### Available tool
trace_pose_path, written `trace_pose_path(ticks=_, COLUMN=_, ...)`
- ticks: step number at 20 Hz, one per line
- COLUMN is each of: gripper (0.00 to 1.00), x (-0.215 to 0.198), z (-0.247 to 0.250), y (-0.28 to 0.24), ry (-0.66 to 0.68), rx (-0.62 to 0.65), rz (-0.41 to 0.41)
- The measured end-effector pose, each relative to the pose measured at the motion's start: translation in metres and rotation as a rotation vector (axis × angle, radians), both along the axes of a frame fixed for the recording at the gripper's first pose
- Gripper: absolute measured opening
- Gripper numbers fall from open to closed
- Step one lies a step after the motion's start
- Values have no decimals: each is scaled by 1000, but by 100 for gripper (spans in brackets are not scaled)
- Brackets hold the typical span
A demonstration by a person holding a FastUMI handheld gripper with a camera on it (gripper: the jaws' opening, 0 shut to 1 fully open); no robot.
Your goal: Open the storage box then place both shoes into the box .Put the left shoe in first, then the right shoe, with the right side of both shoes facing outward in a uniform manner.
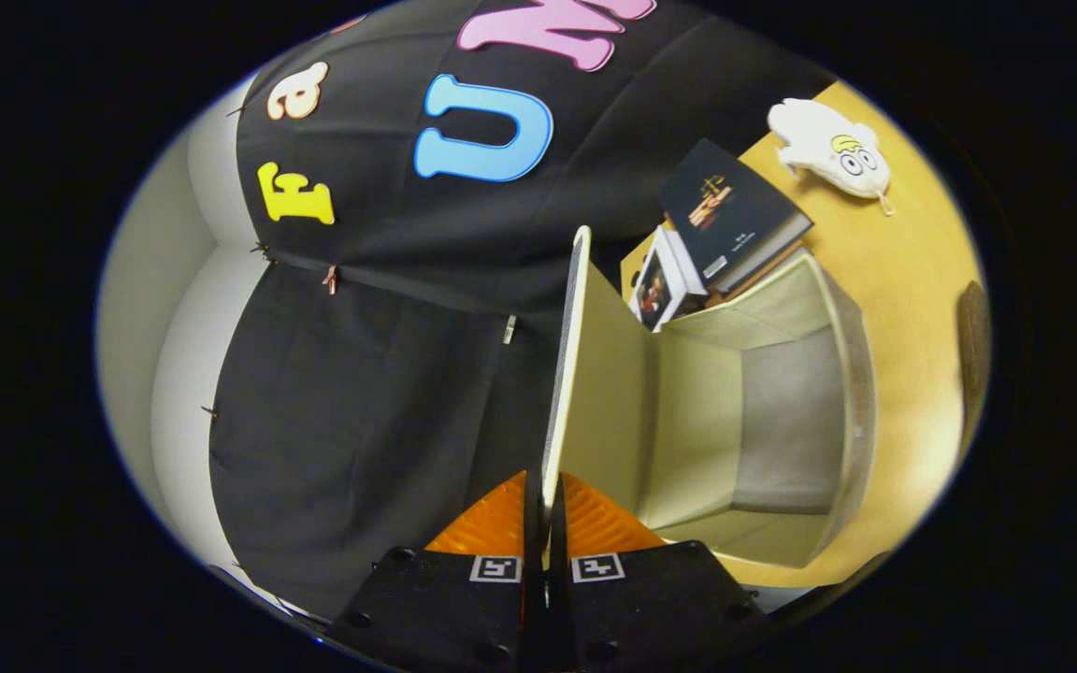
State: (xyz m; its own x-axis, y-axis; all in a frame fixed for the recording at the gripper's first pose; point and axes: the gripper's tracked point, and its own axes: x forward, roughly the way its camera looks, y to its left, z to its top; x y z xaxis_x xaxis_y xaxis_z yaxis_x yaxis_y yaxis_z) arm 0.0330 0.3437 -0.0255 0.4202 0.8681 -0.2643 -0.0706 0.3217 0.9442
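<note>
The gripper sits at the bottom centre of the frame, its fingers pressed together on the thin edge of the storage box's door, clamping it from both sides. The door rises from between the fingers toward the middle of the frame, seen nearly edge-on, swung open from the storage box. The box fills the lower right of the frame, its pale inside open to view and a grey panel at its back. It rests on a yellow tabletop. Beyond the box, in the upper right, lies a stack of books, the top one dark-covered. Further toward the upper right lies a white plush toy with cartoon eyes.
</note>
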Motion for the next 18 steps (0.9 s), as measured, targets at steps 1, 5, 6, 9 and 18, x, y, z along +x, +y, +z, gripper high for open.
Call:
trace_pose_path(ticks=1, gripper=5, x=2, z=3, y=14, ry=-5, rx=1, rz=12)
trace_pose_path(ticks=5, gripper=5, x=6, z=12, y=75, ry=-42, rx=-20, rz=72)
trace_pose_path(ticks=6, gripper=5, x=6, z=11, y=90, ry=-46, rx=-29, rz=79)
trace_pose_path(ticks=9, gripper=5, x=5, z=0, y=132, ry=-19, rx=-50, rz=93)
trace_pose_path(ticks=18, gripper=9, x=-3, z=-45, y=200, ry=15, rx=-144, rz=113)
